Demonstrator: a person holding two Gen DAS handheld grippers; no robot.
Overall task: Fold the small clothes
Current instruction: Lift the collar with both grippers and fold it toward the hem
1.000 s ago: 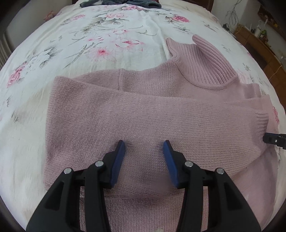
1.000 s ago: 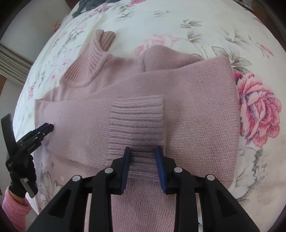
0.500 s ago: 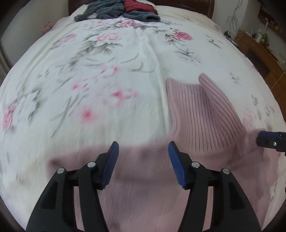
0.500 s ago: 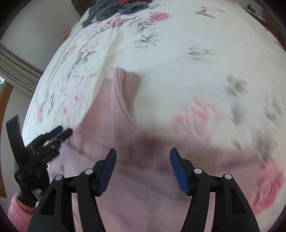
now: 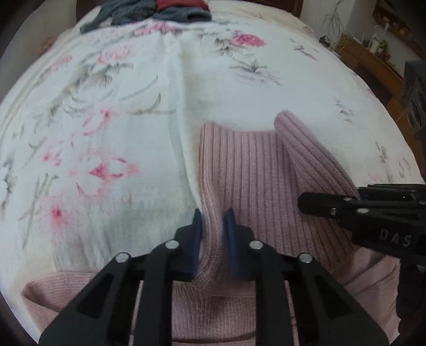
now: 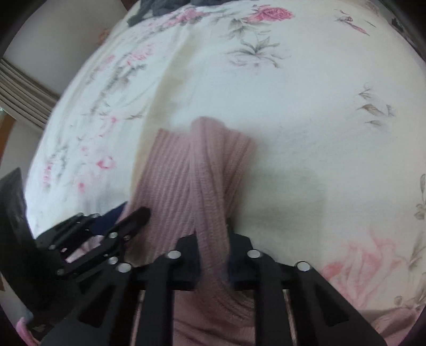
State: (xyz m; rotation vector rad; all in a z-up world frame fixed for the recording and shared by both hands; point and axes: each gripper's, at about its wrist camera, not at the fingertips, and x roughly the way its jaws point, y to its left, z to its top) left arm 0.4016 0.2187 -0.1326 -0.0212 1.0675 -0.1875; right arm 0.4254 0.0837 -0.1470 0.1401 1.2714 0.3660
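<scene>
One floral bedspread (image 5: 133, 111), pink sweater (image 5: 247, 165), dresser (image 5: 370, 61)

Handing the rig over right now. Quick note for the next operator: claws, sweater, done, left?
Left claw: shut on the left edge of the ribbed collar of the pink sweater.
Right claw: shut on the collar's right edge.
Sweater lies on the floral bedspread, collar pointing away from you; both claws sit side by side at the neck.
Pile of dark clothes at the far end of the bed.
Done: sleeve appears folded across the body; collar gripped on both sides.
Left: probably fold the collar end over the body, release, square it up.
</scene>
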